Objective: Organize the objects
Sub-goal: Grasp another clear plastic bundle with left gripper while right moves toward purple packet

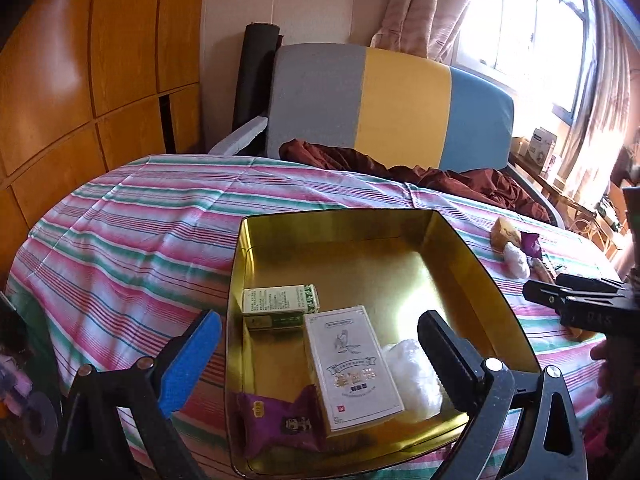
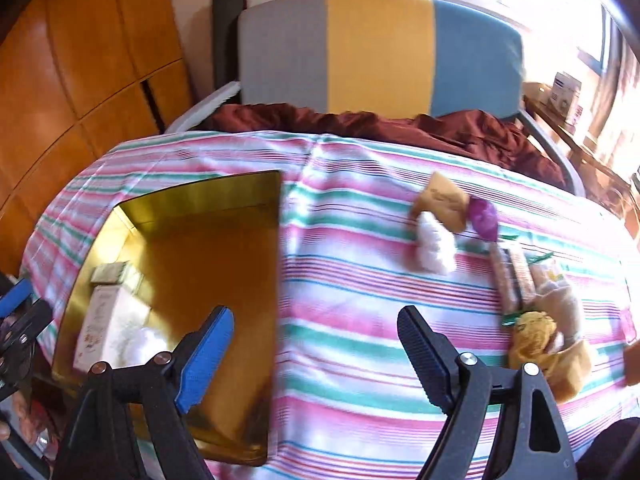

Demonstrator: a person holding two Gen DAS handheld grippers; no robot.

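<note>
A gold tin box [image 1: 472, 264] sits on the striped cloth; it also shows in the right wrist view [image 2: 200, 196]. Inside it lie a green box [image 1: 280, 304], a white box [image 1: 352, 364], a purple packet [image 1: 276, 420] and a white wad [image 1: 416, 376]. My left gripper [image 1: 320, 360] is open and empty, its jaws spread over the tin's near end. My right gripper [image 2: 316, 356] is open and empty above the cloth just right of the tin. Loose snacks lie to the right: a tan packet [image 2: 442, 200], a purple candy [image 2: 484, 214], a white wad [image 2: 434, 248], biscuit packs [image 2: 516, 280] and yellow-brown packets [image 2: 552, 344].
The striped cloth [image 2: 360, 280] covers a bed or table. A brown blanket [image 2: 380, 124] lies behind it, before a grey, yellow and blue headboard [image 2: 376, 48]. Wooden cabinets [image 1: 80, 80] stand left; a bright window [image 1: 532, 28] and a cluttered shelf [image 1: 540, 148] are on the right.
</note>
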